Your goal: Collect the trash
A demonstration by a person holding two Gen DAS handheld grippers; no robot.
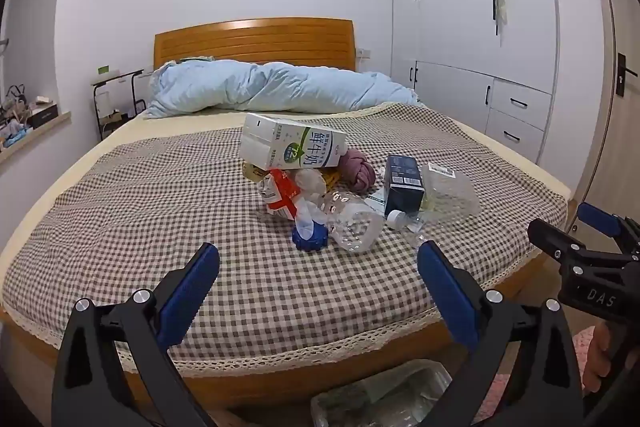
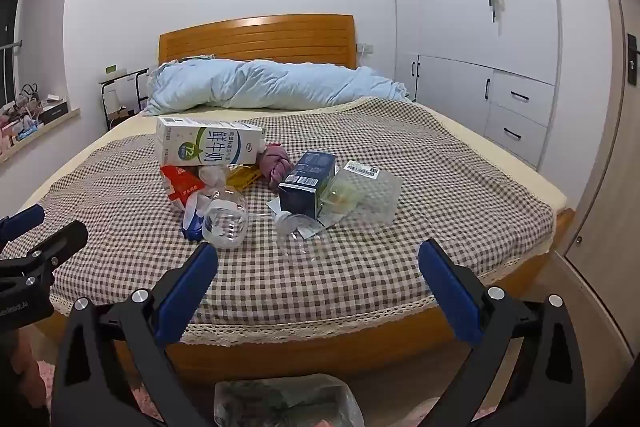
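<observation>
A heap of trash lies on the checked bedspread (image 1: 140, 211). On top is a white milk carton (image 1: 292, 147) (image 2: 208, 145). Around it lie a red and white wrapper (image 1: 280, 195), a clear plastic bottle (image 1: 352, 223) (image 2: 225, 219), a blue cap (image 1: 309, 237), a dark blue box (image 1: 403, 183) (image 2: 307, 183) and a clear bubble pack (image 1: 450, 193) (image 2: 364, 199). My left gripper (image 1: 318, 261) hovers open, short of the heap, with nothing between its fingers. My right gripper (image 2: 318, 259) is open too and empty, near the foot of the bed.
A clear plastic bag (image 1: 384, 395) (image 2: 286, 403) sits on the floor below the bed's foot. A light blue duvet (image 1: 272, 87) is bunched at the wooden headboard (image 1: 254, 43). White wardrobes (image 1: 480, 27) line the right wall. A pink cloth knot (image 1: 358, 169) lies among the trash.
</observation>
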